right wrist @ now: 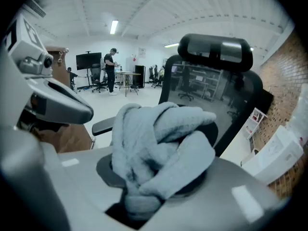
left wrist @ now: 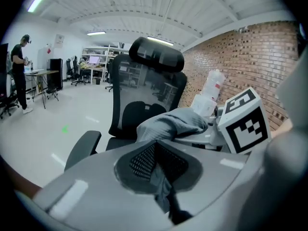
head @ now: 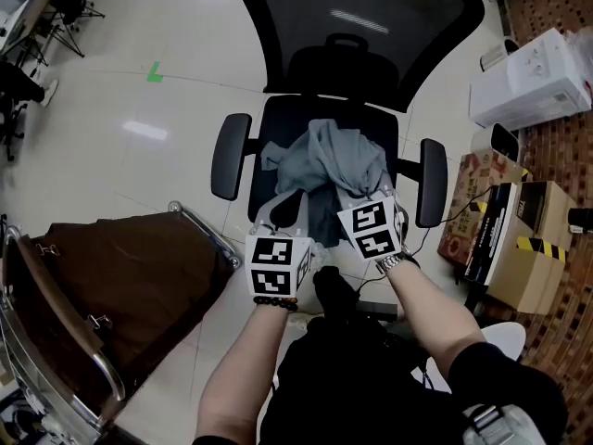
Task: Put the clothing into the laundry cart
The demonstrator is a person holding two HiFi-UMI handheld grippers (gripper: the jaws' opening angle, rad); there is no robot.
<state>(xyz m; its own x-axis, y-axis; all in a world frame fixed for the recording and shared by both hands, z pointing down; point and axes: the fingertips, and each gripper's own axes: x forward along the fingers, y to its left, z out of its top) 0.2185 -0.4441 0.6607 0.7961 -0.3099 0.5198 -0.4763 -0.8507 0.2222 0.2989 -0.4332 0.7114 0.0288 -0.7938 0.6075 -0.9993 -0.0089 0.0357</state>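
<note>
A crumpled grey garment (head: pixel 324 160) lies on the seat of a black mesh office chair (head: pixel 357 26). Both grippers are at the seat's front edge. My left gripper (head: pixel 283 216) is shut on a thin dark fold of the cloth (left wrist: pixel 161 179), with the rest of the garment (left wrist: pixel 171 121) heaped beyond it. Just to its right, my right gripper (head: pixel 361 193) is shut on a thick bunch of the garment (right wrist: pixel 159 148), which bulges up over the jaws. The laundry cart (head: pixel 65 327), metal-framed with a brown fabric liner, stands to the left of the chair.
The chair's armrests (head: pixel 230 154) flank the seat. Cardboard boxes (head: pixel 528 248) and a white appliance (head: pixel 533 77) stand at the right beside a brick wall. A person (left wrist: pixel 19 71) stands far off by desks. The pale floor is shiny.
</note>
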